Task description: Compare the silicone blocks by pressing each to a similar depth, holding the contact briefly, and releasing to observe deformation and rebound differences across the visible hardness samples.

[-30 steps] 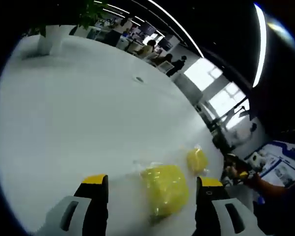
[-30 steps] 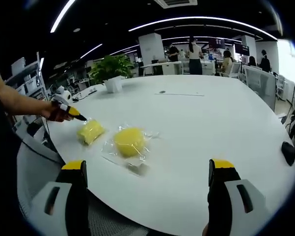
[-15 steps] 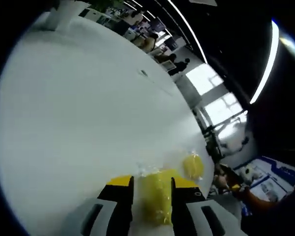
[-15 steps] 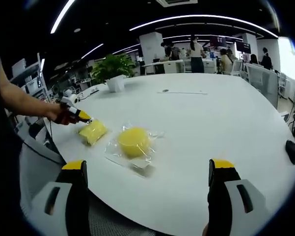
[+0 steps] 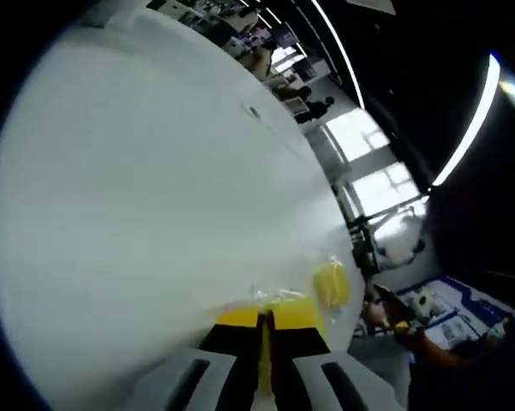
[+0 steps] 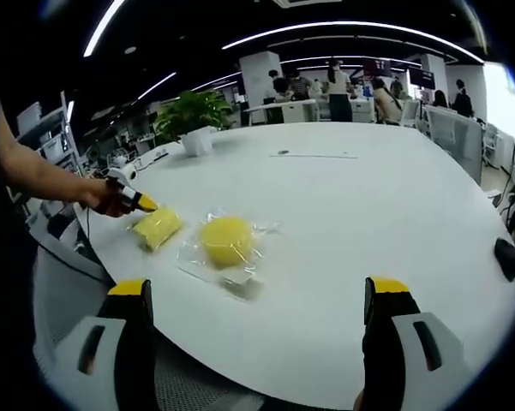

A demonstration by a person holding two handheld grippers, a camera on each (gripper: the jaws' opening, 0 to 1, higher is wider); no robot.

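On the round white table (image 6: 394, 214), a bagged yellow silicone block (image 6: 158, 226) is pinched flat by the left claw (image 5: 263, 336); beside it, the right claw (image 6: 257, 300) is held wide open.

Both handheld grippers, left (image 5: 265, 330) and right (image 6: 261, 295), carry pale grey moulded jaws with black inner faces and yellow tips; a bare forearm (image 6: 34, 175) shows, unsleeved.

Left hand-held gripper (image 5: 264, 330): jaws pressed nearly together, a thin yellow sliver between them. Right hand-held gripper (image 6: 257, 300): jaws spread wide, holding nothing.
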